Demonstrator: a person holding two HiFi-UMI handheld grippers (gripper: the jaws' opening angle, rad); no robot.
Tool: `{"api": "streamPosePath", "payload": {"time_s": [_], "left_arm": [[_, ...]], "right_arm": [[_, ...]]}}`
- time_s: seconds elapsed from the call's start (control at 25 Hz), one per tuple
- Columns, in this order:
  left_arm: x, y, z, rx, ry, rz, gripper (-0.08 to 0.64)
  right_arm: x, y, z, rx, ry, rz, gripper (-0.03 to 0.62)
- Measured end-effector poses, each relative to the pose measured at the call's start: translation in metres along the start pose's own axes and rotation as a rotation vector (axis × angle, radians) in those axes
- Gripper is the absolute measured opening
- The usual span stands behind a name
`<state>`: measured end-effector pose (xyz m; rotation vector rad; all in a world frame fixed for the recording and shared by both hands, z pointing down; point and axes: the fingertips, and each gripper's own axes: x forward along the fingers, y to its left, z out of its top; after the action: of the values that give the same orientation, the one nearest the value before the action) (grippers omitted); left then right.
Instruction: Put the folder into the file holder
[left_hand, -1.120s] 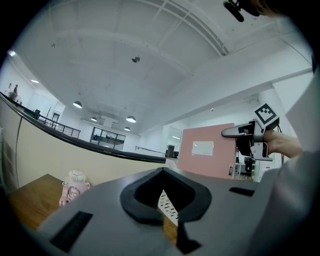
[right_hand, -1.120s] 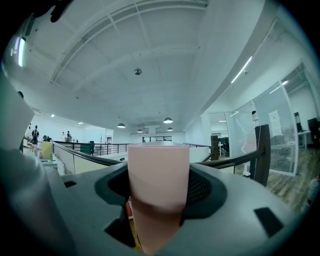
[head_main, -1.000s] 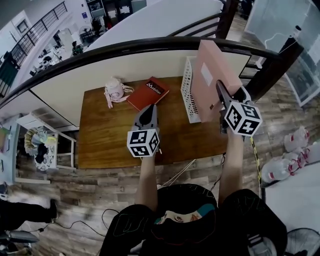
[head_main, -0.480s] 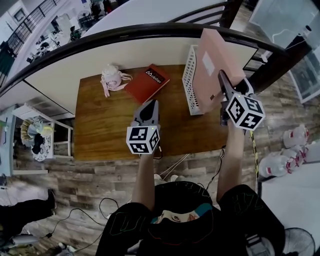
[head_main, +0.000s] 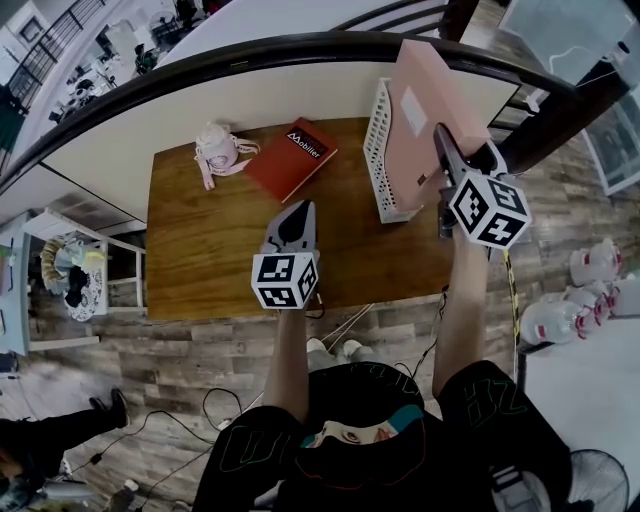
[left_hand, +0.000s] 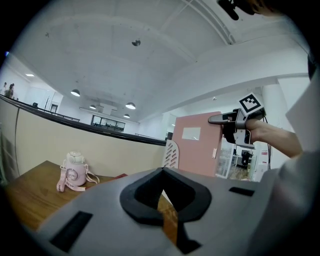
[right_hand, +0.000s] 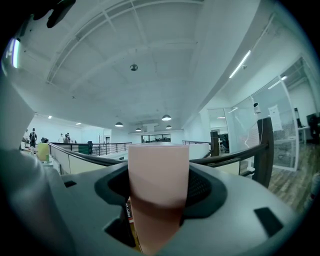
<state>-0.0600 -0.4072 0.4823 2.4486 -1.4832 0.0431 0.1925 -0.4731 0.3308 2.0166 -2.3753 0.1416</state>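
A tall pink folder (head_main: 422, 110) stands upright, its lower end at the white slatted file holder (head_main: 380, 150) on the wooden table's (head_main: 200, 250) far right. How deep it sits in the holder is hidden. My right gripper (head_main: 441, 142) is shut on the folder's near edge; the folder (right_hand: 159, 170) fills the space between its jaws. My left gripper (head_main: 301, 208) hovers over the table's middle, shut, with nothing in it. In the left gripper view the folder (left_hand: 196, 145) shows beside the holder (left_hand: 171, 154).
A red book (head_main: 292, 158) lies left of the holder. A small pink bottle (head_main: 215, 150) with a strap stands at the back left. A black rail and a low wall run behind the table. Wood floor surrounds it.
The right gripper and folder have edged slightly farther over the holder. The left gripper has kept its place over the table's middle.
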Motion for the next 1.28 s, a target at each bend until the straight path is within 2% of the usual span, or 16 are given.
{"api": "streamPosePath", "payload": {"time_s": [0.56, 1.04, 1.28], "left_arm": [[0.004, 0.008, -0.006, -0.001, 0.028, 0.014, -0.003], [0.004, 0.019, -0.027, -0.035, 0.065, 0.032, -0.003], [0.001, 0.024, -0.035, -0.059, 0.066, 0.045, -0.003]], "right_arm": [[0.019, -0.004, -0.007, 0.011, -0.01, -0.014, 0.284], [0.023, 0.001, -0.078, 0.0, 0.066, -0.031, 0.287], [0.024, 0.003, -0.115, -0.008, 0.141, -0.041, 0.29]]}}
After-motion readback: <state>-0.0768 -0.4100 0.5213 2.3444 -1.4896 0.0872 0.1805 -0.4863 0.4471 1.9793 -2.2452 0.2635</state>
